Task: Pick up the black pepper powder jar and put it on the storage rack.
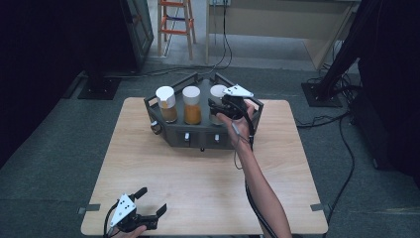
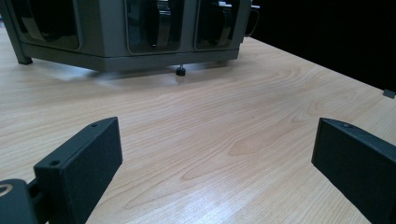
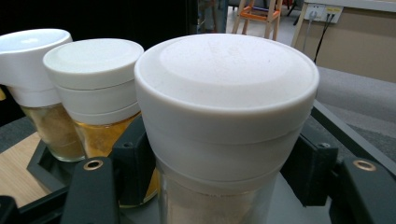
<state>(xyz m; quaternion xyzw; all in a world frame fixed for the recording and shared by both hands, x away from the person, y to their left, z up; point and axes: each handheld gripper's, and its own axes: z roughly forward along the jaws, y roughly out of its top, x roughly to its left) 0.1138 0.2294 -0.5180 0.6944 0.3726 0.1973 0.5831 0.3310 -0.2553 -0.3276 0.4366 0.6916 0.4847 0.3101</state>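
One jar (image 3: 224, 116) within right gripper (image 3: 222, 175)

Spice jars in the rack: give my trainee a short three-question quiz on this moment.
1. True or false: the left tool holds a jar.
2. How many white-lidded jars stand in the dark rack?
3. Which jar do the right tool's jaws flank: A the left jar, B the middle jar, C the right jar?

Key: 1 false, it hangs open over the bare table. 2 three. 3 C; whether the jaws already clamp it cannot be told.
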